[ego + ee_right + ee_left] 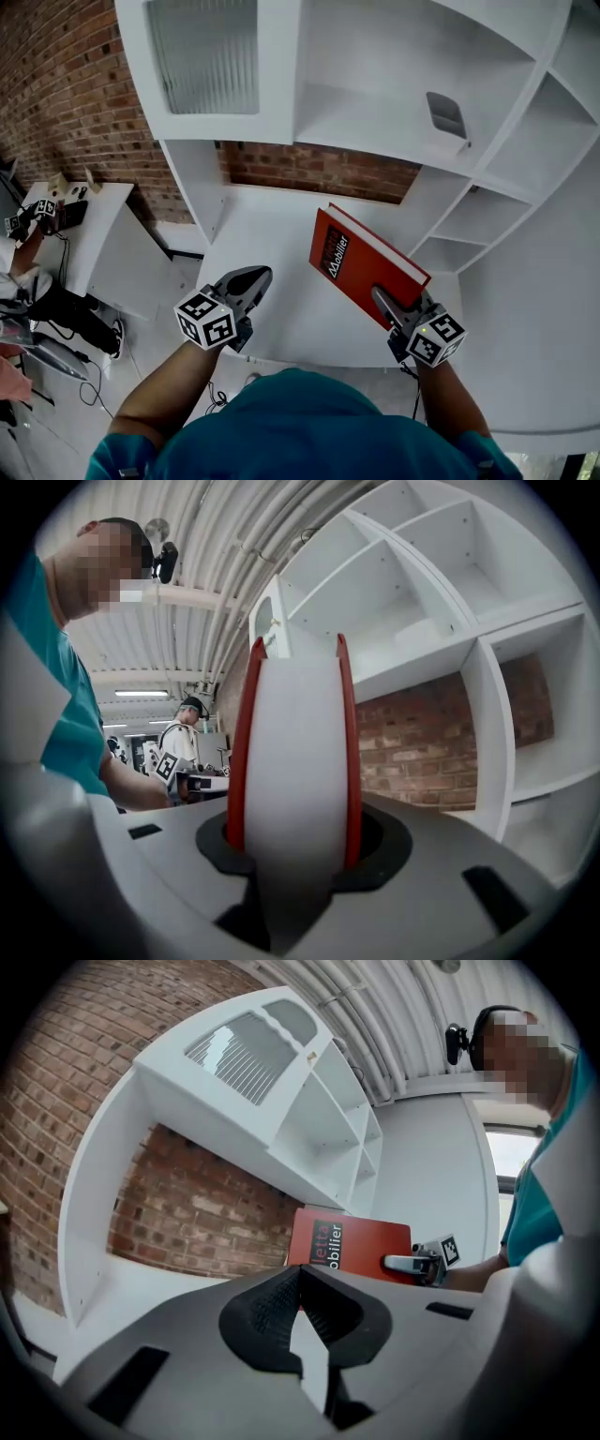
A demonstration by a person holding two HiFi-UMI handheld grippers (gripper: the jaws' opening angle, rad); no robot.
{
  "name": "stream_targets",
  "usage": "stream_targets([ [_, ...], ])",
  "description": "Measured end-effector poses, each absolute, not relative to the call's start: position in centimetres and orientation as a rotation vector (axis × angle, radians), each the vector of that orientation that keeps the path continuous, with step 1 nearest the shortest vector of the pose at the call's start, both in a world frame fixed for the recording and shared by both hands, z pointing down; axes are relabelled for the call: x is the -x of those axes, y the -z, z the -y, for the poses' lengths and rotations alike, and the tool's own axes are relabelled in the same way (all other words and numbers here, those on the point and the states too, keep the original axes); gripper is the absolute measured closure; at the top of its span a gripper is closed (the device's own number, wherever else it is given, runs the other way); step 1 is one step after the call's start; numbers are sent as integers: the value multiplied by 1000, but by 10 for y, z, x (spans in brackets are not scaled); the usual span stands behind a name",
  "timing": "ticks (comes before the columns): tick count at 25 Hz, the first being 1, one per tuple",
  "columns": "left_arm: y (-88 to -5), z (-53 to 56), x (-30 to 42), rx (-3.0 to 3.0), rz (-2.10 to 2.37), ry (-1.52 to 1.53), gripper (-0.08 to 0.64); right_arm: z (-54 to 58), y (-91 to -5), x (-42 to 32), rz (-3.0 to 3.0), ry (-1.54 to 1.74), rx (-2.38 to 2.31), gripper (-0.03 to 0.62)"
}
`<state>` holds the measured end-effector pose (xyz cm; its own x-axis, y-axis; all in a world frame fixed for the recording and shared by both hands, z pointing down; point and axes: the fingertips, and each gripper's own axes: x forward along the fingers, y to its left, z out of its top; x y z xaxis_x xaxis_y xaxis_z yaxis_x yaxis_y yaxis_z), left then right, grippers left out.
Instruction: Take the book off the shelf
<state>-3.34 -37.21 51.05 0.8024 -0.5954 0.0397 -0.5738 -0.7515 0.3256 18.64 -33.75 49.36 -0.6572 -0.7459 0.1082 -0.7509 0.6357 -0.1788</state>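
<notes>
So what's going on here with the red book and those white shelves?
A person stands at a white shelf unit with a gripper in each hand. The right claw is clamped on one edge of a red book, which is out of the compartments and held tilted over the unit's lower ledge. The left claw is closed with nothing in it, off to the side of the book.

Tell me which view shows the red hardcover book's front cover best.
Head view: the red hardcover book shows its front cover and title, clamped in the right gripper. Left gripper view shows the cover smaller, partly hidden. Right gripper view shows only the page edge between red boards.
</notes>
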Motion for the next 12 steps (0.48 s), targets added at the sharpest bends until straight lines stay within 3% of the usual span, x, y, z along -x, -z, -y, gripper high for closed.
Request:
stream_targets([
  [12,-613,358,53,-2414,957,-10,545,343,-587,-199,2573,-481,-1363,417],
])
